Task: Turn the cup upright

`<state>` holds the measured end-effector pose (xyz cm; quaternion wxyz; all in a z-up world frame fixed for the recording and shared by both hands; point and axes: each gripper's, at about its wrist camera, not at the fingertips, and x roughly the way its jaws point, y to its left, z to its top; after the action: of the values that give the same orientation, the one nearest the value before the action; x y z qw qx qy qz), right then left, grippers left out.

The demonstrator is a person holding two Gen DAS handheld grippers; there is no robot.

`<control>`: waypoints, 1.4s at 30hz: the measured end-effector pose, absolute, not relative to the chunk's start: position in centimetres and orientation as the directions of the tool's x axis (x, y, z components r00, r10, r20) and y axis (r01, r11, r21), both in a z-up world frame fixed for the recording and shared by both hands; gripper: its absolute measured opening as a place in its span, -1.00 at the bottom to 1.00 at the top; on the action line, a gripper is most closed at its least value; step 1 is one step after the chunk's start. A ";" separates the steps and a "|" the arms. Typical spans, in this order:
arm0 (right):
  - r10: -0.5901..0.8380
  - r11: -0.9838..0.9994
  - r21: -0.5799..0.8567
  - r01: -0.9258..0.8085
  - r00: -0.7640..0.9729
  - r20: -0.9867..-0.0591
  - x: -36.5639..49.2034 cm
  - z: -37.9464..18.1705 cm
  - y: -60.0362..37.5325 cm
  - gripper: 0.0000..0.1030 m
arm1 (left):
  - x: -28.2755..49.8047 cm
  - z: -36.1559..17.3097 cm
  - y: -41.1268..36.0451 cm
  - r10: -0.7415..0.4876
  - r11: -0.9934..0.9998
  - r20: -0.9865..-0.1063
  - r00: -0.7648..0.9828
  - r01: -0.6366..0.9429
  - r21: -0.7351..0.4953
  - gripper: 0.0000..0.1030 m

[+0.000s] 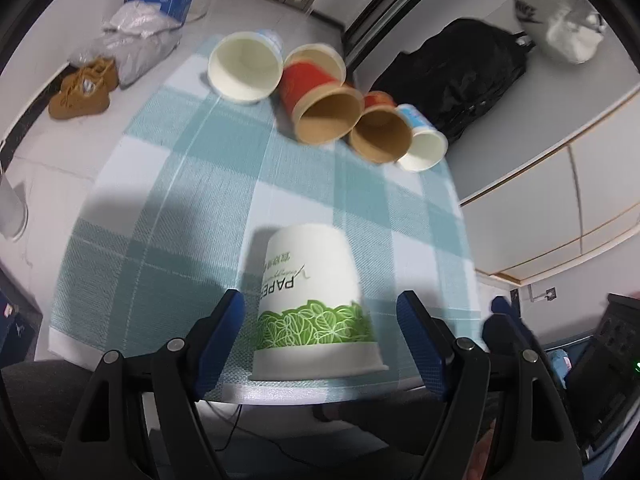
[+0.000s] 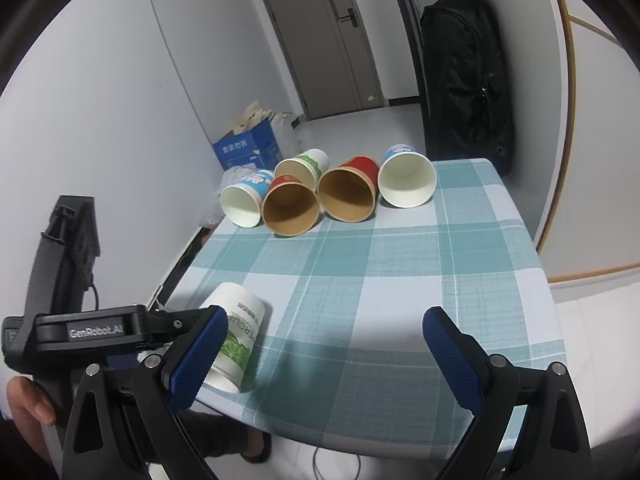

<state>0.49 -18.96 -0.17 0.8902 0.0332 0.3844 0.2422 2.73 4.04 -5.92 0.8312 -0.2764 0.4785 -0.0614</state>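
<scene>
1. Near the front edge of the tabletop [image 2: 400,280], toward its left corner, the white cup with the green leaf band [image 1: 316,304] stood mouth down on the checked cloth, its base uppermost.
2. We had the left gripper [image 1: 320,320] spread wide around that cup, one blue pad on each side and neither touching the wall, so it held nothing.
3. Our right gripper [image 2: 324,344] hung over the front edge, equally wide open and empty, with the cup just beside its left finger.
4. Five other cups [image 2: 348,196] lay on their sides along the far edge.
5. We judged the step to be the approach before the grasp; next came closing gently on the thin paper wall, lifting, and rotating it mouth up.
</scene>
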 end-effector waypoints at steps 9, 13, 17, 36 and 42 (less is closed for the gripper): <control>0.462 0.879 0.249 -0.406 0.595 -0.658 0.3 0.1 -19.1 0.92 | -0.7 -0.4 2.4 -0.208 0.930 -0.654 0.727 -0.060 -0.363 0.45; 0.471 0.874 0.247 -0.419 0.601 -0.646 0.0 0.4 -19.1 0.92 | -1.4 1.2 1.8 -0.080 0.968 -0.610 0.788 -0.086 -0.237 0.45; 0.475 0.871 0.247 -0.424 0.600 -0.643 0.0 0.4 -19.0 0.92 | -1.6 2.0 2.4 -0.041 0.971 -0.585 0.810 -0.106 -0.215 0.45; 0.538 0.816 0.239 -0.526 0.542 -0.646 -1.5 0.6 -16.9 0.92 | -1.6 -0.9 4.1 0.006 0.969 -0.634 0.773 -0.162 -0.188 0.45; 0.562 0.785 0.234 -0.573 0.502 -0.657 -1.9 0.2 -15.6 0.91 | -1.5 -0.8 4.9 0.003 0.962 -0.631 0.776 -0.175 -0.211 0.45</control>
<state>-1.87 -15.64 0.23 0.8666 -0.0073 0.3764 0.3275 -1.48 4.91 -0.81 0.9333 -0.1297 0.3315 0.0477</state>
